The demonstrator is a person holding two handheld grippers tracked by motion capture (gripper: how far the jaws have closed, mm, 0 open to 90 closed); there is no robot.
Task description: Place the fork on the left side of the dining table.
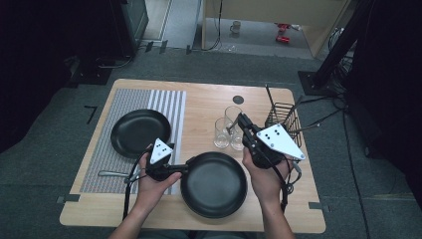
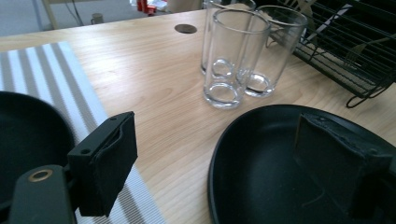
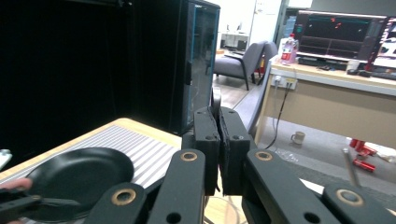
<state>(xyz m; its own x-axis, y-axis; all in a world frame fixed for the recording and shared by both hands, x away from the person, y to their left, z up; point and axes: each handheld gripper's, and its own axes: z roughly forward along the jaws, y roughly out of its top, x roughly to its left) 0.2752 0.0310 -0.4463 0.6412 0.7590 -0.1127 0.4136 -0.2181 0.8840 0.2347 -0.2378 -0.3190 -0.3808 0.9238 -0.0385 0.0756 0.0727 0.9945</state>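
Left gripper (image 1: 174,168) gaped at near frying pan's (image 1: 214,184) 9 o'clock handle; right gripper (image 3: 219,149) closed, empty; centre handle before closing.

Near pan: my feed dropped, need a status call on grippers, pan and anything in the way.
Left gripper open, jaws straddling the near pan rim. Right gripper shut, empty, raised. Three glasses stand just behind the pan.

The table (image 1: 209,107) is seen whole from above and forward in the high view. The glasses (image 2: 233,56) are seen close and low in the left gripper view. The far-left pan (image 3: 79,179) is shared by the right gripper view, faced level toward the room.
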